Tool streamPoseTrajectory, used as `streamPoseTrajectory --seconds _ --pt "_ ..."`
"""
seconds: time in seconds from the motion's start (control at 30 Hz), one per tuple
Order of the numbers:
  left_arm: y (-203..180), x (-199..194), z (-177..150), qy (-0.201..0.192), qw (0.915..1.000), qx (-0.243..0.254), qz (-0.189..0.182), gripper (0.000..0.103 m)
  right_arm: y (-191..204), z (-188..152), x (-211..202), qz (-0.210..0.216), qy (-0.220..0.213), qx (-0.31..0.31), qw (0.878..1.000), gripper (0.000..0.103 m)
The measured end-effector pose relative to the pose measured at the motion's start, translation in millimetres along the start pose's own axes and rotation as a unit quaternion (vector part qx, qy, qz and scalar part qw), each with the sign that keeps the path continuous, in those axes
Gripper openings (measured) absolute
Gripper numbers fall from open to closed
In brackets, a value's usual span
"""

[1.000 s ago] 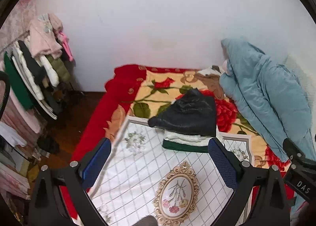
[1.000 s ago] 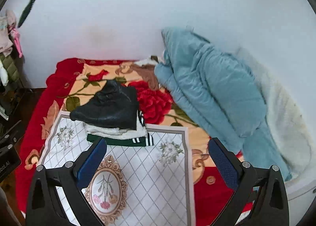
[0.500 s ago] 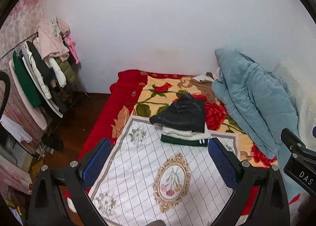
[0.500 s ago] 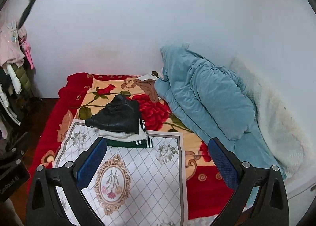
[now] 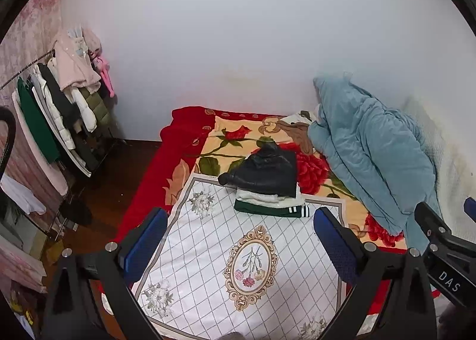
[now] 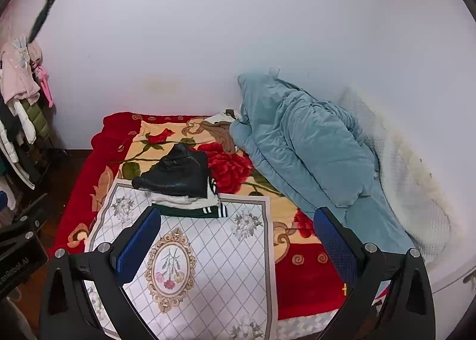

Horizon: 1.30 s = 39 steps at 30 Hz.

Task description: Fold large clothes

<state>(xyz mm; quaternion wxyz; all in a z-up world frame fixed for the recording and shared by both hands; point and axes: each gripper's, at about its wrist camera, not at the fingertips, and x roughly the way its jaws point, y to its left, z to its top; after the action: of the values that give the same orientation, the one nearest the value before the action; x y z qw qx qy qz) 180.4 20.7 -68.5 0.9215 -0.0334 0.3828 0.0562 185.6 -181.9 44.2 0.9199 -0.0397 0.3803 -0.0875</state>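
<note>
While both pairs of tongs are held spread and empty above the bed (image 5: 178, 161), a stack of folded clothes (image 5: 267, 188) is seen at the far edge of the white floral cloth (image 5: 253, 265): a black garment (image 6: 178, 175) on top, a white piece beneath, a green striped one (image 6: 190, 211) at the bottom. Left tongs (image 5: 238, 246) and right tongs (image 6: 238, 246) are kept well clear of it. Folding is judged largely done; a rumpled blue quilt (image 6: 303, 143) is left heaped against the wall, untouched.
</note>
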Motion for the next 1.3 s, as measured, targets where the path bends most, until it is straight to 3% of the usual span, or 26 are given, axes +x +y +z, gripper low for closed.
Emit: streamPoseTrajectory --seconds 0.33,0.77,1.3 --pt "-0.4 -6.2 -5.7 -0.005 1.0 0.0 0.002 0.1 -3.2 -8.2 -15.2 0.002 0.001 -0.001 1.0 0.103" --pt "0.1 -9.2 -6.3 -0.002 1.0 0.002 0.005 0.1 1.6 14.7 -3.9 0.023 0.01 -0.015 1.0 0.103" --pt "-0.3 -11.4 -7.0 -0.001 1.0 0.004 0.005 0.1 3.1 16.9 1.3 0.029 0.015 -0.014 0.999 0.103"
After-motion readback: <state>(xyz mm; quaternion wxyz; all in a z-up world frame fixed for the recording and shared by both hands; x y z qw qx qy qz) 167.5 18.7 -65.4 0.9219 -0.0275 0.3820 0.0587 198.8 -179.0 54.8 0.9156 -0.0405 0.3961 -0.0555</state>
